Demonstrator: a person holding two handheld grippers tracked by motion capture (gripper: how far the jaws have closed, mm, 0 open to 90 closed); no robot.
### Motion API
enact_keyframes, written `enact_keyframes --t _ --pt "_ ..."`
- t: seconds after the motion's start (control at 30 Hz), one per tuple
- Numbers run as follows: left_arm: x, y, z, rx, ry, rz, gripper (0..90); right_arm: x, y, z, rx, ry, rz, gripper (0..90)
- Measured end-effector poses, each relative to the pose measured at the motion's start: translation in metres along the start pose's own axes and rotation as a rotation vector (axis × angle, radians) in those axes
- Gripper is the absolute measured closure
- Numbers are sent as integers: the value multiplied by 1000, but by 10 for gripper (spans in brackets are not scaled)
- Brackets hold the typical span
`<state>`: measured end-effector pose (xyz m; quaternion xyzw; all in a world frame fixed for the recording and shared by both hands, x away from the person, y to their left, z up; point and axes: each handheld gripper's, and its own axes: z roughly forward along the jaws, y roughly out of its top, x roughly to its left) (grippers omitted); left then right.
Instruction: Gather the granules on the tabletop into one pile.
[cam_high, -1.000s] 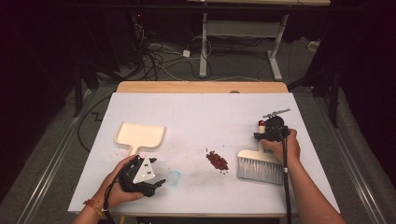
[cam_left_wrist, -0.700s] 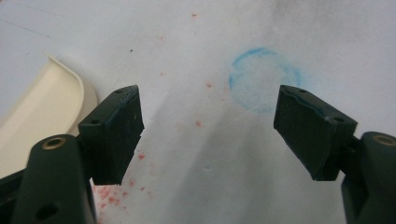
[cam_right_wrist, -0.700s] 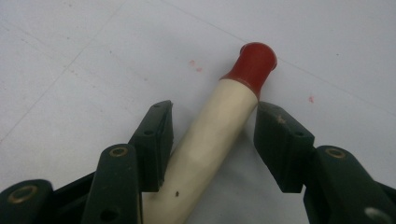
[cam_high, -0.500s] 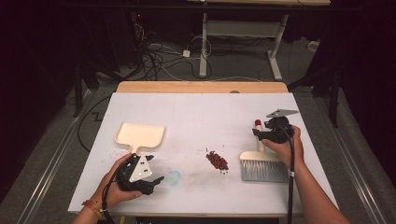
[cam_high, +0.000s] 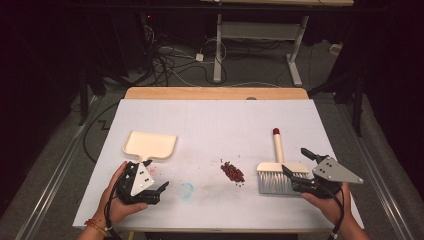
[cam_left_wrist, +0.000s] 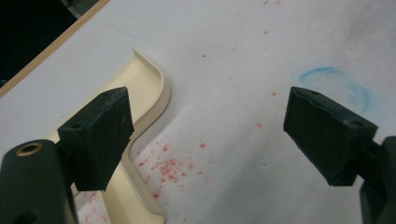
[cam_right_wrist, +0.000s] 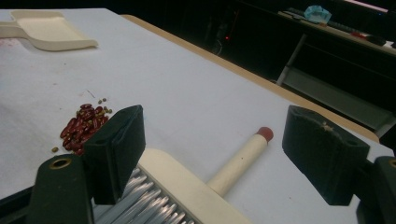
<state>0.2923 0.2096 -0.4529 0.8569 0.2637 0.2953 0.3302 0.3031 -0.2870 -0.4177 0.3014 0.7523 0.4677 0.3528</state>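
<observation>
Right gripper (cam_high: 300, 176) just right of brush (cam_high: 278, 172), jaws just opened, nothing between. Left gripper (cam_high: 161, 190) near dustpan (cam_high: 149, 145) handle, jaws likewise opened, empty. Beans (cam_high: 233, 172) mid-bench (cam_high: 220, 120).

A cream dustpan (cam_high: 150, 145) lies flat on the white counter (cam_high: 215, 125), handle toward the near edge. A cream brush (cam_high: 278, 170) with grey bristles and a red-tipped handle lies flat, just beside a small pile of red beans (cam_high: 233, 172).

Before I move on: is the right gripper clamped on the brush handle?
No. In the high view the right gripper has its jaws open beside the brush, whose handle lies free on the table.
</observation>
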Motion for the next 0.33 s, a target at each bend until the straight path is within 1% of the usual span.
enact_keyframes --t 0.03,0.07,0.13,0.2,0.23,0.27,0.33 --pt "0 0 1 0 1 0 152 0 0 0 -3 4 15 210" --pt "0 1 1 0 2 1 152 0 0 0 -8 12 18 207" --pt "0 1 1 5 2 5 152 2 0 3 4 -3 -1 207" --pt "0 1 1 4 2 2 152 3 0 4 6 5 -2 208" --pt "0 1 1 6 4 3 152 4 0 4 13 0 -9 208" --pt "0 1 1 7 4 3 152 5 0 5 9 -5 -14 208" --pt "0 1 2 4 5 -2 152 5 1 5 8 0 -14 209"
